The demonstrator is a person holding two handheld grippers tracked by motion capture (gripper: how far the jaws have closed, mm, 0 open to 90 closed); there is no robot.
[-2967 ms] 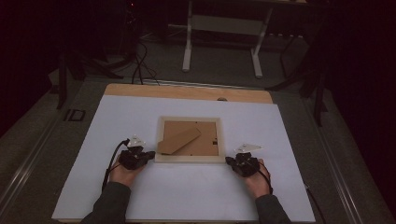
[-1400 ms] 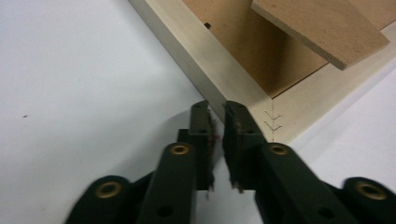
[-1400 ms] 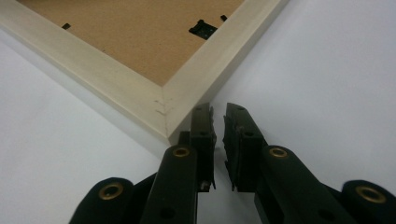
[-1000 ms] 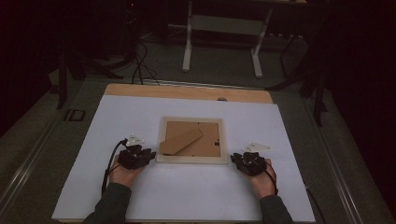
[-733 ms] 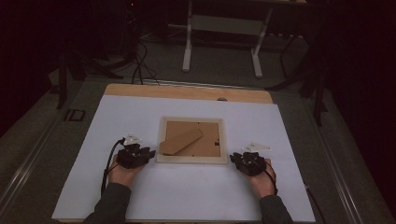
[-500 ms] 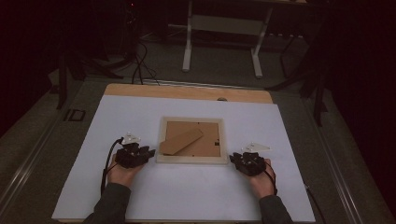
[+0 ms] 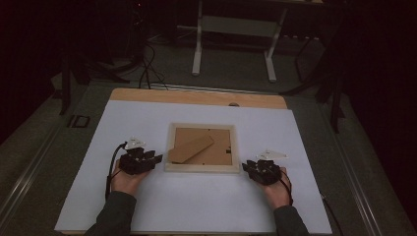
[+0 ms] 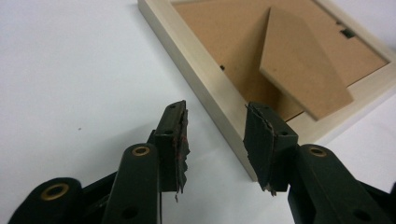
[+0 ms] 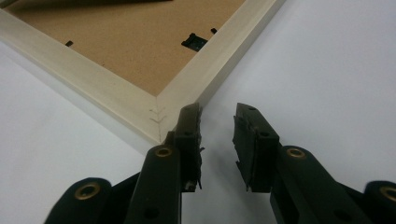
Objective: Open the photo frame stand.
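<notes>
1. Pale wood makes up the picture frame (image 7: 201, 167), which lies face down near the middle of the white table cover (image 7: 196, 211), its brown backing board (image 7: 216, 140) facing up.
2. From the backing board the brown stand flap (image 7: 191, 149) lifts off at a tilt; in the left gripper view the stand flap (image 8: 303, 70) hangs above the board with its free end nearest the camera.
3. At the frame's near left corner sits the left gripper (image 7: 156, 160), held in the person's left hand (image 7: 127, 180), with its cable looping round the wrist.
4. In the left gripper view the jaws of the left gripper (image 8: 217, 135) stand moderately apart and have just been opening; the frame's pale rail (image 8: 205, 88) runs into the gap between them, but the pads do not press on it.
5. At the frame's near right corner sits the right gripper (image 7: 245, 168), held in the right hand (image 7: 276, 189).
6. In the right gripper view the right gripper (image 9: 217, 128) also has its jaws part-way apart, having just been opening; the frame's mitred corner (image 9: 156, 116) lies just beside the left-hand jaw in that view, and between the jaws is only white cover.
7. Black turn clips (image 9: 194, 42) sit on the backing near that corner.
</notes>
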